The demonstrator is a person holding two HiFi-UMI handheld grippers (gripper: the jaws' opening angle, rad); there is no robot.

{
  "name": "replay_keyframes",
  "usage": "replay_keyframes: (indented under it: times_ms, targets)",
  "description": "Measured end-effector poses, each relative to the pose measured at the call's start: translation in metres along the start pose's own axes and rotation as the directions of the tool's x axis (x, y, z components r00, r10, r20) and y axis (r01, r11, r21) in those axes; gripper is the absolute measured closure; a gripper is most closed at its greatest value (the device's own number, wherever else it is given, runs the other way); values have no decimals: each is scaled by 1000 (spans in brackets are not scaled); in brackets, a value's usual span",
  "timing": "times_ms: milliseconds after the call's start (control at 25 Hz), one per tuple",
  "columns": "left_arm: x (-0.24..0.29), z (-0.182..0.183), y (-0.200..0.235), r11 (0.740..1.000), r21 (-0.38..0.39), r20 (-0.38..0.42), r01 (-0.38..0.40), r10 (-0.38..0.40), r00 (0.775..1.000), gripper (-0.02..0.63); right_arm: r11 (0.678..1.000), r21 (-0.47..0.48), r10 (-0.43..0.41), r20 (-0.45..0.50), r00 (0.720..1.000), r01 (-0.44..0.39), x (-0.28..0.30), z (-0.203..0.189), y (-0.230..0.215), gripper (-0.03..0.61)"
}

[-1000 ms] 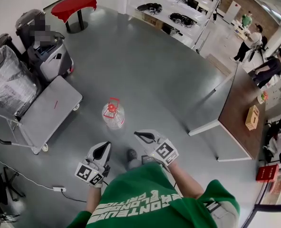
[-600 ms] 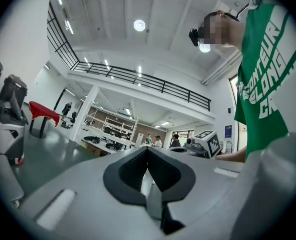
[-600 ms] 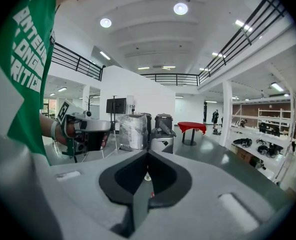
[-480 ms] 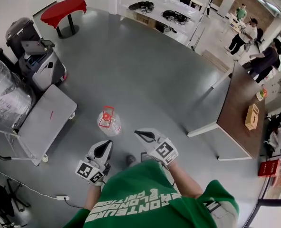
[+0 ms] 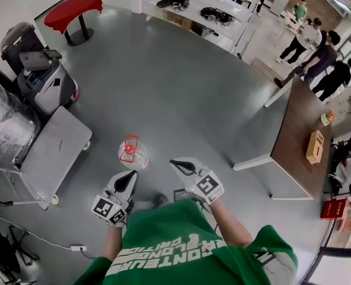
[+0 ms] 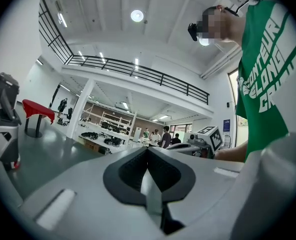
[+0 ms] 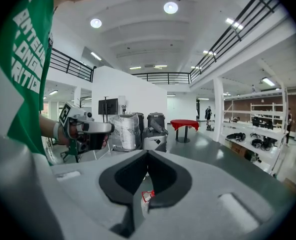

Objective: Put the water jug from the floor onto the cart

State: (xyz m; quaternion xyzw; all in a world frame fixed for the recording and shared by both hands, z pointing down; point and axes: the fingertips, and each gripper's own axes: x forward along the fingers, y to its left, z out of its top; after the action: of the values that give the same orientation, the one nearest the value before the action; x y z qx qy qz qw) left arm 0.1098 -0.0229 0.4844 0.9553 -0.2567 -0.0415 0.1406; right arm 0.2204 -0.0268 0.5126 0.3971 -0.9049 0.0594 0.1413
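Observation:
The clear water jug [image 5: 132,154], with a red cap and red handle, stands upright on the grey floor just ahead of both grippers. The flat grey cart [image 5: 47,156] is on the floor to its left. My left gripper [image 5: 130,176] is shut and empty, just short of the jug on its near side. To the jug's right, my right gripper [image 5: 172,162] is also shut and empty. In the left gripper view the jaws [image 6: 148,150] meet at the tips. In the right gripper view [image 7: 148,153] a bit of the jug's red top [image 7: 147,196] shows through the slit below the tips.
A grey machine [image 5: 47,83] and a plastic-wrapped load [image 5: 3,126] stand behind the cart. A brown table [image 5: 297,138] with a yellow box [image 5: 315,147] is at the right. Shelves [image 5: 205,8], a red-covered table [image 5: 74,10] and several people [image 5: 318,46] are far off. A cable [image 5: 50,233] lies at the lower left.
I have stepped toward the jug, so it now sits closer to both grippers. Both grippers moved forward together and stayed shut.

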Motion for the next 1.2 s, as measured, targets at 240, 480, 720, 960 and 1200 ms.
replay_keyframes:
  times_ms: [240, 480, 720, 960, 1200]
  targets:
    - [3, -22, 38, 998, -44, -33, -39, 38, 999, 603, 999, 32, 5, -51, 999, -3, 12, -17, -14, 586]
    - [3, -45, 82, 995, -79, -88, -59, 52, 995, 604, 999, 47, -5, -104, 995, 10, 37, -25, -23, 586]
    - [13, -64, 133, 996, -89, -165, -26, 11, 986, 601, 998, 49, -21, -115, 993, 26, 76, -8, -34, 586]
    - [26, -94, 180, 993, -115, -253, 5, -34, 967, 588, 996, 64, -45, -153, 987, 55, 96, -12, -38, 586]
    - [28, -139, 230, 985, -173, -359, 18, -80, 930, 565, 990, 97, -78, -202, 976, 99, 108, -15, -31, 586]
